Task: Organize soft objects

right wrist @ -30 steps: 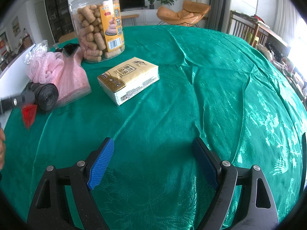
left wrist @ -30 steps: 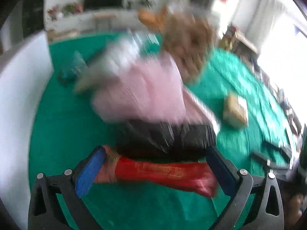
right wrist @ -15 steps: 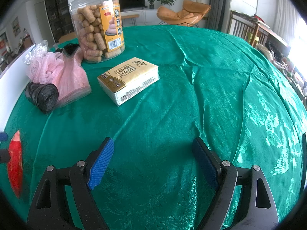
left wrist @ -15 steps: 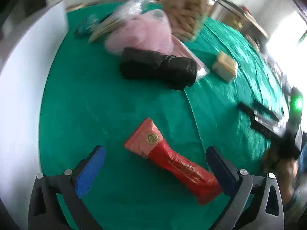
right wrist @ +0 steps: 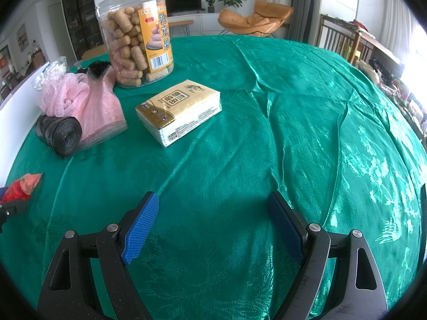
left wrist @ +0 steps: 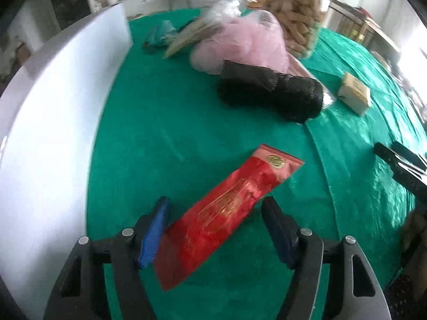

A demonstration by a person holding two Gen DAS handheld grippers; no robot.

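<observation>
A red foil packet (left wrist: 229, 208) lies slantwise on the green tablecloth (left wrist: 165, 133). Its near end sits between the fingers of my left gripper (left wrist: 217, 229), whose jaws are partly closed around it; I cannot tell whether they grip it. The packet's tip also shows at the left edge of the right wrist view (right wrist: 22, 188). A black roll of bags (left wrist: 272, 93) lies beyond it against a pink mesh sponge in a clear bag (left wrist: 242, 45). A yellow tissue pack (right wrist: 180, 110) lies mid-table. My right gripper (right wrist: 213, 224) is open and empty above bare cloth.
A clear jar of snack sticks (right wrist: 137, 37) stands at the back. A white board (left wrist: 48, 122) runs along the table's left side. A teal bundle (left wrist: 160, 36) lies at the far left. The other gripper's black body (left wrist: 400, 168) shows at the right.
My left gripper's jaws have narrowed around the red packet, which now points away from me between them. Earlier it lay crosswise. The right gripper has not moved.
</observation>
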